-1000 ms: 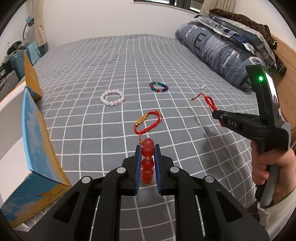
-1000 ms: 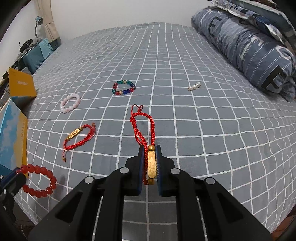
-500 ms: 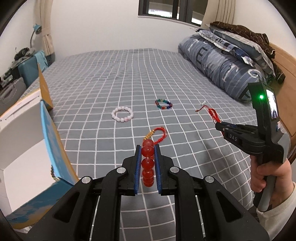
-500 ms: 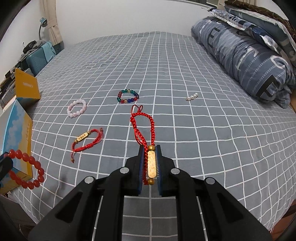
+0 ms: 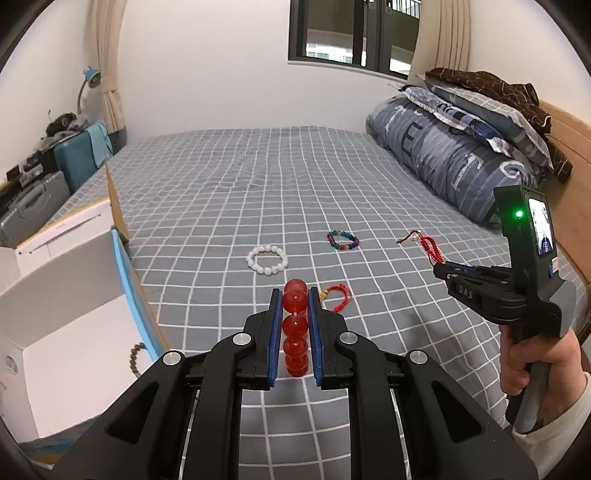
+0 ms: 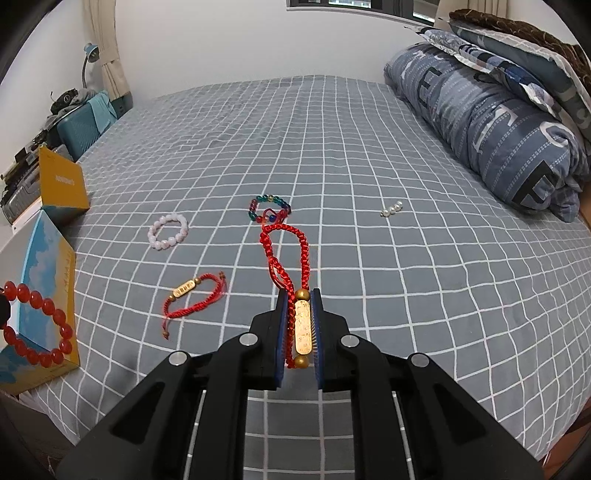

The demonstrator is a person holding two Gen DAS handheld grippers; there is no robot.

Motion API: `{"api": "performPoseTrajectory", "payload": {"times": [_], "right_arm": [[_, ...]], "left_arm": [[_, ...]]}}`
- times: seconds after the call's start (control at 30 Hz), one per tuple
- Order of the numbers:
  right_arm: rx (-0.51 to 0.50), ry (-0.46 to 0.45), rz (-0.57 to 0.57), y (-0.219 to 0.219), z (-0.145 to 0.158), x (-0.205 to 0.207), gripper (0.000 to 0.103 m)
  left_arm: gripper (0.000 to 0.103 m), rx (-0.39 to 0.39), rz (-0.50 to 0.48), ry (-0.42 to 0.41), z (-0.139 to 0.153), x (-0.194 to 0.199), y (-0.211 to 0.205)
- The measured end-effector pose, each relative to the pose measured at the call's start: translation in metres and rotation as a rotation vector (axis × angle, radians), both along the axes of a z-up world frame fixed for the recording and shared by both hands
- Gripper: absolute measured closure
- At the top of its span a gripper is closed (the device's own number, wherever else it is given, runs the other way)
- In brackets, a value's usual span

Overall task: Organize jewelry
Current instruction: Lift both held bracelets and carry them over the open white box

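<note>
red bead bracelet point(image 5: 294, 325), grey checked bedspread point(image 5: 236, 184), white bracelet point(image 5: 266, 259)

Grey bedsheet point(image 5: 240, 177) with white grid covers the bed. Rolled blue striped duvet point(image 5: 454, 162) lies along its right side, brown patterned blanket point(image 5: 491, 85) on top. Dark-framed window point(image 5: 354, 33) in the white back wall, beige curtains point(image 5: 110, 55) at both sides. Teal suitcase point(image 5: 79, 155) and blue desk lamp point(image 5: 90, 75) at left.

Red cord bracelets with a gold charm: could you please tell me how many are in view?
2. One red cord bracelet is clamped in the right claw; the other red cord bracelet lies on the bedspread. More may sit hidden inside the box.
</note>
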State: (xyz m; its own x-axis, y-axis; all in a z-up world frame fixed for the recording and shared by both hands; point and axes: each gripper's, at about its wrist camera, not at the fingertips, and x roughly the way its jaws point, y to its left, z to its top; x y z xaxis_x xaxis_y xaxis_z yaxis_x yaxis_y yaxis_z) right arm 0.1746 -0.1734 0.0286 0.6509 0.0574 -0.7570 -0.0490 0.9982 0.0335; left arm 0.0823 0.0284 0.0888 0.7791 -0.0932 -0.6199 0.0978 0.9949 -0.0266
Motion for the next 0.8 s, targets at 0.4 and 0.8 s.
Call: {"api": "performPoseTrajectory", "payload": {"times": [0.4, 0.8], "right_arm": [[0.001, -0.038, 0.046, 0.038, 0.017, 0.003, 0.092], [0.017, -0.061, 0.127, 0.098, 0.031, 0.008, 0.092]], "left_arm": [[0.090, -0.005, 0.077, -0.038, 0.021, -0.008, 0.029], [0.090, -0.012, 0.151, -0.064, 0.037, -0.021, 0.068]]}}
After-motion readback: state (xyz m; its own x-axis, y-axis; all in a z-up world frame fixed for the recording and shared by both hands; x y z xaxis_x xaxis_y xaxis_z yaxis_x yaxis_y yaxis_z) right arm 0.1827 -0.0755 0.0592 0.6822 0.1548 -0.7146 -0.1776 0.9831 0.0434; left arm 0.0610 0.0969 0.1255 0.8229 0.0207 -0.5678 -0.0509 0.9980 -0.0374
